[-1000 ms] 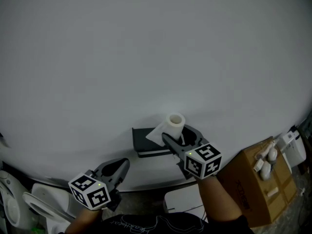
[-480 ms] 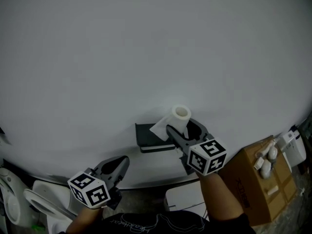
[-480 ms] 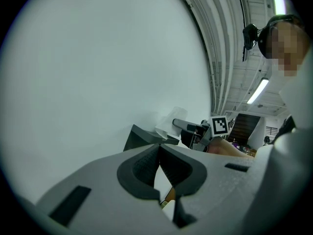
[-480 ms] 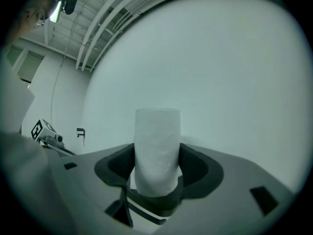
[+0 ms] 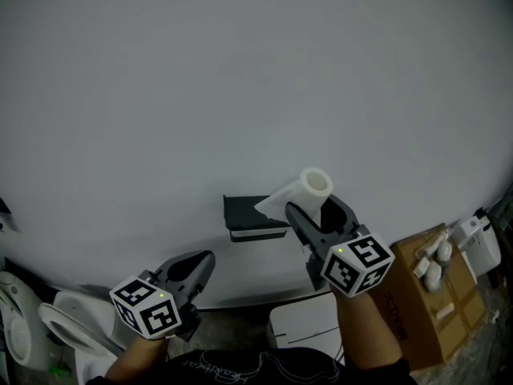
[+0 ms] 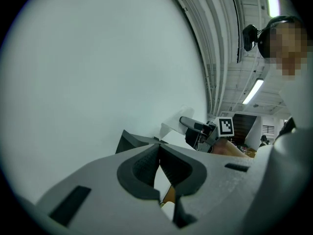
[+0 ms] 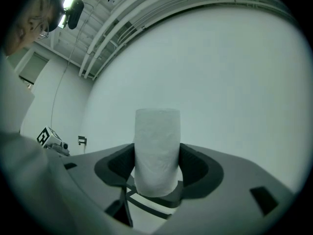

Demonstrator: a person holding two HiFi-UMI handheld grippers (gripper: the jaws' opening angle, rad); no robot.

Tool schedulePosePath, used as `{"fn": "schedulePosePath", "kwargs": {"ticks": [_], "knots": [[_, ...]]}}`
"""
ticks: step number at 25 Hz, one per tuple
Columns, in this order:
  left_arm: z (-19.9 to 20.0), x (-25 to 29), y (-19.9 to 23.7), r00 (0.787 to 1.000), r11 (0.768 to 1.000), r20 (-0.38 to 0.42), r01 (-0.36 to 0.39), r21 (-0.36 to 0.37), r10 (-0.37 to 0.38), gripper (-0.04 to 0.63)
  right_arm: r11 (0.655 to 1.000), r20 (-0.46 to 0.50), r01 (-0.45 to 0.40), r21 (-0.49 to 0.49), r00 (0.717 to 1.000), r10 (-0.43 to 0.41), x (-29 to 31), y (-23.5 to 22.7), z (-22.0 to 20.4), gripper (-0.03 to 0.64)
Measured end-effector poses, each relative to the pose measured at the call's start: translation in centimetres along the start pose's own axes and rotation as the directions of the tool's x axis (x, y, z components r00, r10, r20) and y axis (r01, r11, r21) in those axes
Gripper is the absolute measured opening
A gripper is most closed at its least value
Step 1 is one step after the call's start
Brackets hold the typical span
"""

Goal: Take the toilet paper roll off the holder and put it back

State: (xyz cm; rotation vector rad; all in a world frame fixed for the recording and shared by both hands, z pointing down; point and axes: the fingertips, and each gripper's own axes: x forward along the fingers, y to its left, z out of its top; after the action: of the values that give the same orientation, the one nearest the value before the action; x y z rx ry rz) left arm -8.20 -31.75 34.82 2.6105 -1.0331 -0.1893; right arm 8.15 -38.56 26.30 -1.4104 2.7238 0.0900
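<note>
My right gripper (image 5: pixel 319 208) is shut on the white toilet paper roll (image 5: pixel 309 190), held in the air to the right of the dark wall holder (image 5: pixel 252 217). A loose sheet hangs from the roll toward the holder. In the right gripper view the roll (image 7: pixel 157 151) stands upright between the two pads of the right gripper (image 7: pixel 157 166). My left gripper (image 5: pixel 198 267) hangs low at the left, apart from the holder, with its jaws shut and empty. In the left gripper view the left gripper (image 6: pixel 159 166) points at the holder (image 6: pixel 134 141), and the roll (image 6: pixel 176 125) shows beyond it.
A plain white wall (image 5: pixel 240 79) fills most of the view. Below stand a toilet (image 5: pixel 64 327) at the left, a white bin (image 5: pixel 309 327) in the middle and a cardboard box (image 5: pixel 437 295) with small items at the right.
My right gripper has carried the roll up and to the right, off the holder. The holder now stands bare. The left gripper has barely moved.
</note>
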Motion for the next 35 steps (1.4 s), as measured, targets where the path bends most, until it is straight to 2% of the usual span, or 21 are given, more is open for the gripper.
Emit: {"fn": "schedulePosePath", "kwargs": {"ticks": [7,17,28,35], "knots": [[-0.1,-1.0,-3.8,0.999,0.999,-0.011,0.038,0.033,-0.038,0.005,1.000,0.028,-0.005,0.002,1.000,0.005,-5.1,2.0,0.8,0.269],[-1.5,-2.7,-7.6,0.998,0.997,-0.028,0.057,0.049,-0.056,0.005,0.998,-0.020,-0.006,0.063,1.000,0.008,-10.7,4.6,-2.8,0.270],[-2.4,-4.0,-9.7,0.998,0.997,-0.023,0.060,0.052,-0.059,0.005,0.994,-0.064,-0.002,0.108,0.998,0.009,-14.5,6.1,-5.9,0.272],[-2.7,-3.5,-10.0,0.997,0.996,-0.035,0.069,0.048,-0.068,0.005,0.993,-0.092,0.006,0.122,0.996,0.005,-14.9,6.0,-7.4,0.272]]}}
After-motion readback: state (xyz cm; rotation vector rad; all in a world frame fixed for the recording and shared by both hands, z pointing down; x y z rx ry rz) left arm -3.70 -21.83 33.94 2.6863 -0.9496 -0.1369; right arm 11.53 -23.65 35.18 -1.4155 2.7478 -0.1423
